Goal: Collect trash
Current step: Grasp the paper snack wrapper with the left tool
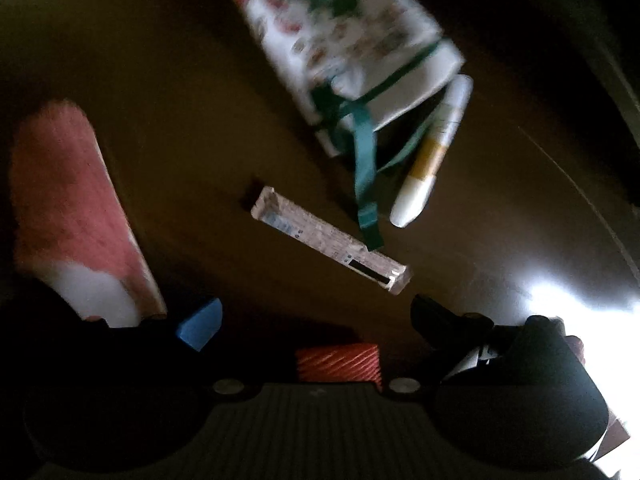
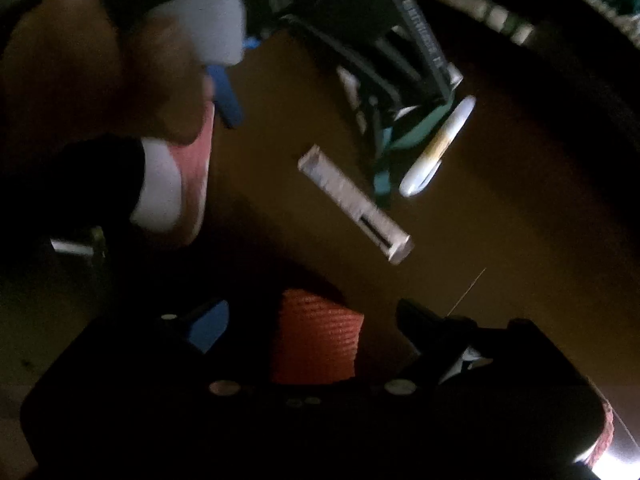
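Observation:
A long narrow printed cardboard box [image 1: 330,239] lies on the dark brown surface just ahead of my left gripper [image 1: 316,316], which is open and empty. A white tube with a yellow band [image 1: 434,152] lies beside a white printed package with green straps [image 1: 344,40]. In the right wrist view the same box [image 2: 354,202] and tube [image 2: 440,148] lie ahead of my right gripper [image 2: 312,316], open and empty. The left gripper's blue finger [image 2: 226,94] shows at the upper left of that view.
A pink and white slipper [image 1: 64,208] lies at the left, also seen in the right wrist view [image 2: 180,184]. Dark strapped gear [image 2: 360,40] sits behind the box. A bright light patch [image 1: 580,304] lies on the surface at the right.

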